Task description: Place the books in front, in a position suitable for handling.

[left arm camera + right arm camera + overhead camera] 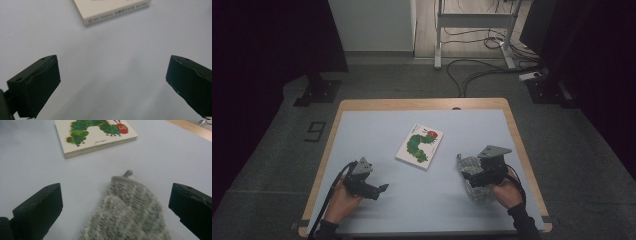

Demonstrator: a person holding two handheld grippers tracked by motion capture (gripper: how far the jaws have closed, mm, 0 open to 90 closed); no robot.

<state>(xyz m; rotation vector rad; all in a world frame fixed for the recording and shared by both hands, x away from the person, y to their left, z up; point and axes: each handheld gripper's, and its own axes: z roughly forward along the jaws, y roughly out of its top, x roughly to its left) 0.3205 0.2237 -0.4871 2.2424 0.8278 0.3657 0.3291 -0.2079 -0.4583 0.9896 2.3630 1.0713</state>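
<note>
Jaws on both grippers stand wide apart, nothing clamped. Right gripper (115, 207) hovers over a speckled grey knitted cloth with a small hanging loop (130, 207); cloth lies flat between the jaws, whether they touch it I cannot tell. Left gripper (112, 85) has only bare tabletop between its jaws.

Surface: pale blue-grey mat on a light wooden table (362, 104). Beyond it grey floor, loose black cables (477, 70), a white metal desk frame (472, 22), dark curtains at both sides.

White square board book with a green caterpillar on its cover (420, 145) lies flat mid-table, between the two grippers and farther from the person. It sits ahead of the left gripper's jaws, well apart from the cloth. Cloth is at the person's right, under the right gripper, loop end pointing toward the book.
</note>
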